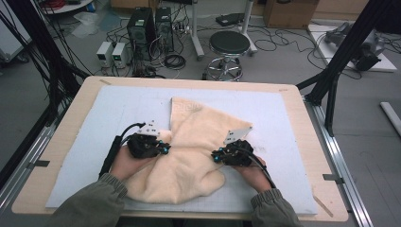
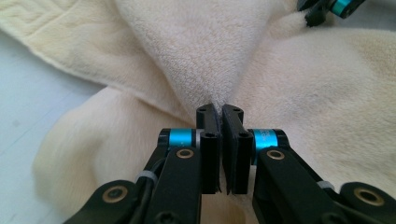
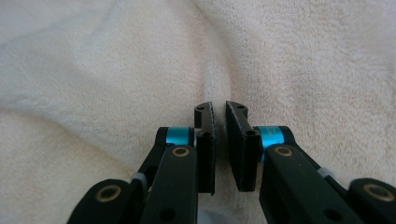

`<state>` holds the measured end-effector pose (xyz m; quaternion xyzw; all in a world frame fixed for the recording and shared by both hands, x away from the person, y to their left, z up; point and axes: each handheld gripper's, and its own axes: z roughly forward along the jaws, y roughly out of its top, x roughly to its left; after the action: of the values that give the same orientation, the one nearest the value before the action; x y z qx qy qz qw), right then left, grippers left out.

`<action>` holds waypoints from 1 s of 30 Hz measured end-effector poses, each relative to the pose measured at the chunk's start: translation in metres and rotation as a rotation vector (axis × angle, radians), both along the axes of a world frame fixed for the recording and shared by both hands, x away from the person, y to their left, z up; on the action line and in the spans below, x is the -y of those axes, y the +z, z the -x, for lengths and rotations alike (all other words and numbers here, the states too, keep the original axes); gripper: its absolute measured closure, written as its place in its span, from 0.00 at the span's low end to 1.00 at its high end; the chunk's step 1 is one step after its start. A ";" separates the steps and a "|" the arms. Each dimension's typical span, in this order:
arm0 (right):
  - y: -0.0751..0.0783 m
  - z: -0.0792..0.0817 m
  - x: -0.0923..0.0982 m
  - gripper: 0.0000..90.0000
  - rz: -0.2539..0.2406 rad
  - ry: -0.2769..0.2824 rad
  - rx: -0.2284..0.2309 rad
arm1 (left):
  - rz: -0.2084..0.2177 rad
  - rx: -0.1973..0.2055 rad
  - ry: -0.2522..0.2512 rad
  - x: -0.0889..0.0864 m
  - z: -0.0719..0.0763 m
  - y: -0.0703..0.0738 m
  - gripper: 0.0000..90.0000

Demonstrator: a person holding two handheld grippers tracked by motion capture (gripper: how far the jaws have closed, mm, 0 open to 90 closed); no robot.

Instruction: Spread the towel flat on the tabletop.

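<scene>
Two grippers bear on a cream towel [image 1: 189, 156] that lies rumpled across the middle of the pale blue mat [image 1: 85, 142], stretching from a flat corner at about twelve o'clock down to a bunched lobe at six. At the towel's nine o'clock edge the left gripper [image 1: 166, 149] pinches a raised ridge of the cloth [image 2: 210, 60], its jaws closed on the fold. At the towel's three o'clock side the right gripper [image 1: 214, 156] points inward, its jaws drawn almost together at a pleat of the pile [image 3: 219, 88]; a thin gap shows between the pads, and whether cloth is caught there I cannot tell.
</scene>
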<state>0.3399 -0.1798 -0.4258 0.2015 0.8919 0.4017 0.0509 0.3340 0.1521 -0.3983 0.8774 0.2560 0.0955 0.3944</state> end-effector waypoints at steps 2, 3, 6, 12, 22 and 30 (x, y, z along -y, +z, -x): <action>0.003 0.002 -0.005 0.92 0.006 0.012 0.004 | -0.012 0.043 0.013 -0.007 0.015 0.006 0.95; 0.009 0.006 -0.015 0.92 0.010 0.046 0.030 | -0.007 0.064 0.014 -0.016 0.029 0.012 0.96; 0.016 0.013 -0.022 0.92 -0.006 0.083 0.039 | 0.008 0.075 0.020 -0.028 0.049 0.018 0.96; 0.029 0.040 -0.028 0.92 0.005 0.155 0.049 | 0.047 0.058 0.009 -0.038 0.084 0.021 0.96; 0.038 0.091 -0.016 0.89 -0.010 0.241 0.025 | 0.029 0.050 -0.063 -0.035 0.136 0.029 0.95; 0.046 0.067 0.006 0.66 -0.039 0.122 0.078 | 0.096 0.107 -0.038 -0.047 0.093 0.035 0.66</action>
<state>0.2727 -0.1855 -0.3794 0.1321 0.8918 0.4289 0.0572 0.2413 0.1991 -0.3634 0.8559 0.2220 0.1224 0.4508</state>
